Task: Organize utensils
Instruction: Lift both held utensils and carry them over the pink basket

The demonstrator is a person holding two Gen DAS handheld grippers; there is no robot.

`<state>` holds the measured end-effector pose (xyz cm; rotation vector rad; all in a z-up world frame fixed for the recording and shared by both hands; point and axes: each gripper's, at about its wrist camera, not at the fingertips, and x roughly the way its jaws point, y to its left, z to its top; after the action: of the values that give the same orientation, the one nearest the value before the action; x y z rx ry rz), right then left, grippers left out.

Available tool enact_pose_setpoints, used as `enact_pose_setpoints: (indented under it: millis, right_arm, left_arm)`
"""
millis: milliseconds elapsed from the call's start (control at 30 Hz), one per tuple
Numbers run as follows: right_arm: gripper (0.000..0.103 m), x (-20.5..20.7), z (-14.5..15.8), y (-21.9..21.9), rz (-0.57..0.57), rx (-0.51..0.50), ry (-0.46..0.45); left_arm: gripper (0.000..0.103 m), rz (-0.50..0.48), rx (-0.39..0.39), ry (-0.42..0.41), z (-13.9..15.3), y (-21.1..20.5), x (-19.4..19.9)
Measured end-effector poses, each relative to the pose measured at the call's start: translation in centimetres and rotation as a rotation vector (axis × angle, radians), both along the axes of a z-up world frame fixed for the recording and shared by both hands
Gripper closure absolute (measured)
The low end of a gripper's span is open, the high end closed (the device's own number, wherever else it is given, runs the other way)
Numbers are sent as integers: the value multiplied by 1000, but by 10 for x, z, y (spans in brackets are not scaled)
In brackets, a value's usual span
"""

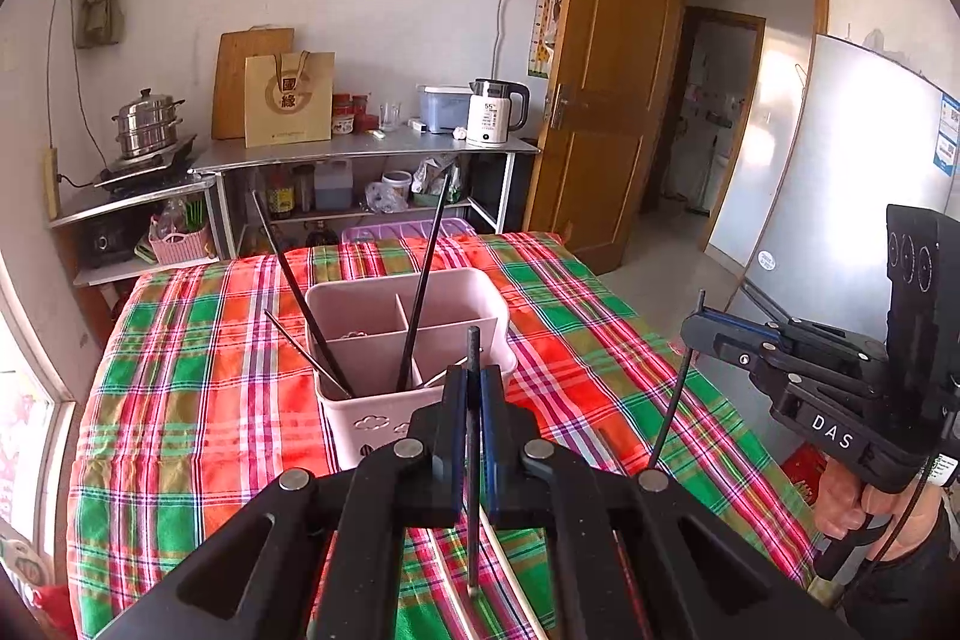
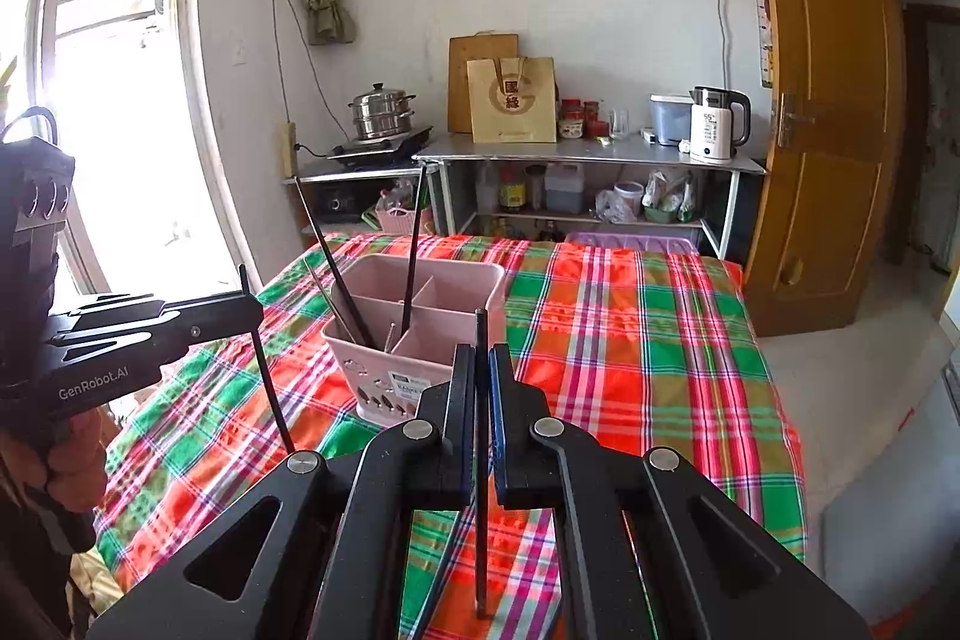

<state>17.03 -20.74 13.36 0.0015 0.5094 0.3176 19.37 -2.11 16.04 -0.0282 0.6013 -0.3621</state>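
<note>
Closest to the left wrist lens, the left gripper [image 1: 474, 382] has its fingers pinched tight on a dark chopstick [image 1: 473, 460], held nearly upright with its top poking above the fingertips and its lower end hanging over the plaid cloth. Seen from the other wrist, the right gripper [image 2: 480, 364] is likewise clamped shut on a second black chopstick [image 2: 482, 490], also roughly vertical. Each gripper sits just short of the pink caddy [image 1: 384, 400], which stands at 12 o'clock from both cameras on the cloth-covered bench [image 1: 180, 400]. Two chopsticks [image 1: 423, 280] already lean out of its compartments (a thin metal utensil [image 1: 306, 352] too, though what kind is hard to tell).

My judgement: the step in hand is dropping these two sticks into the caddy. To do it well, lift each tip above the rim, pick the compartment at 11 o'clock where the dark sticks already lean, keep the stick near vertical so it clears the dividers, and bring one gripper in at a time so they don't collide. Release only once the tip is well inside.
</note>
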Motion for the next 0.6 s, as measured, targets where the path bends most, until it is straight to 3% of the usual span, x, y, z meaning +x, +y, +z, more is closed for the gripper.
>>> enact_pose_setpoints:
  millis: [600]
  right_arm:
    - [99,-21,23,8,28,-11,-51]
  left_arm:
    - [99,-12,-24,-3,18,14,-17]
